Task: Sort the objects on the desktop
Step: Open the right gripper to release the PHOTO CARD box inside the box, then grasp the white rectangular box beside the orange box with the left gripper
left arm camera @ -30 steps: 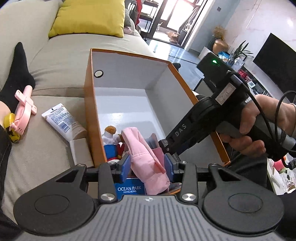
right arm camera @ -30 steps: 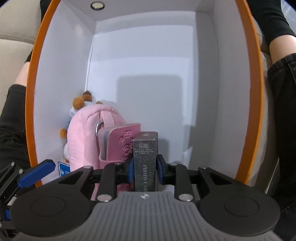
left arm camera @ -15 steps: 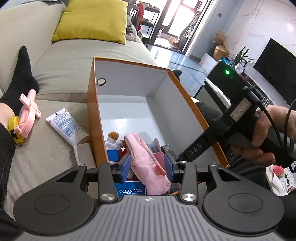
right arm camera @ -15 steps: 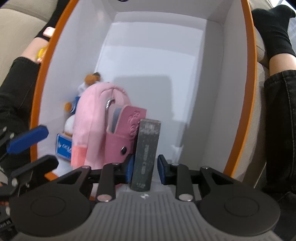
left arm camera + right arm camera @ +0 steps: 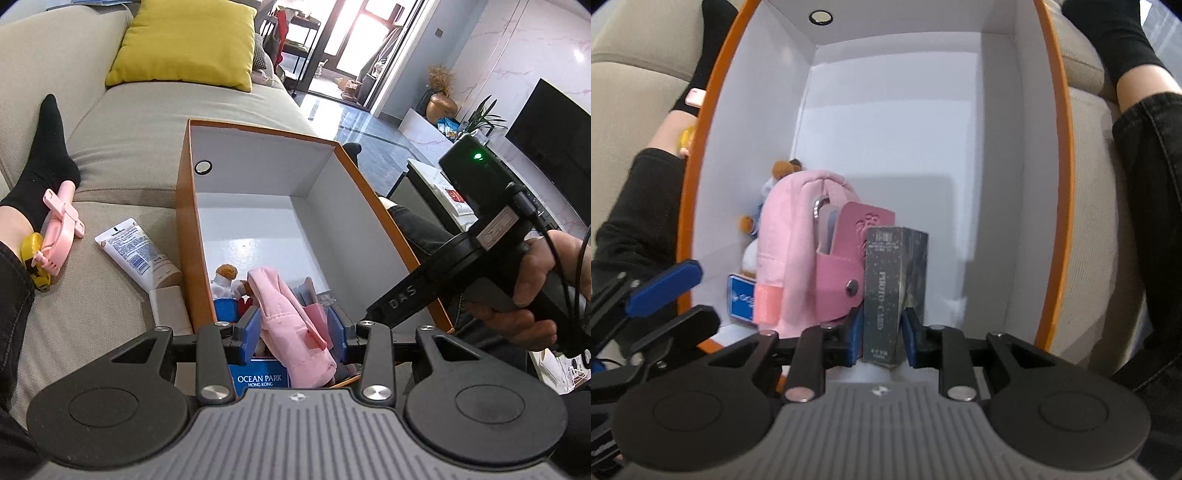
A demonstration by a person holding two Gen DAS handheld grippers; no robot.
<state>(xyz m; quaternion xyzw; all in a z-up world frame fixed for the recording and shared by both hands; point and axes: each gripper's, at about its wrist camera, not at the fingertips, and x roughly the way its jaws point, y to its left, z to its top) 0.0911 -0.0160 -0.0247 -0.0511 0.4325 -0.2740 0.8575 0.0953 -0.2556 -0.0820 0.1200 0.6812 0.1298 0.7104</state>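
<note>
Cardboard, orange outside and smooth white within, formed the box [image 5: 184, 206] on the beige woven sofa [image 5: 122, 140]. The right gripper [image 5: 877, 332] stood slightly parted around a speckled grey carton [image 5: 886, 291], not clamping it. The left gripper [image 5: 291, 330] hung open over a soft pink pouch [image 5: 291, 321] beside a blue "OCEAN PARK HONG KONG" tag [image 5: 258, 380].

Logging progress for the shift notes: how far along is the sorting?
Done: pink cloth pouch and plush toy sit in the orange-rimmed white box. In hand: the right tongs, open, flank the upright dark card box. Left: white lotion tube and pink fan on the sofa.
</note>
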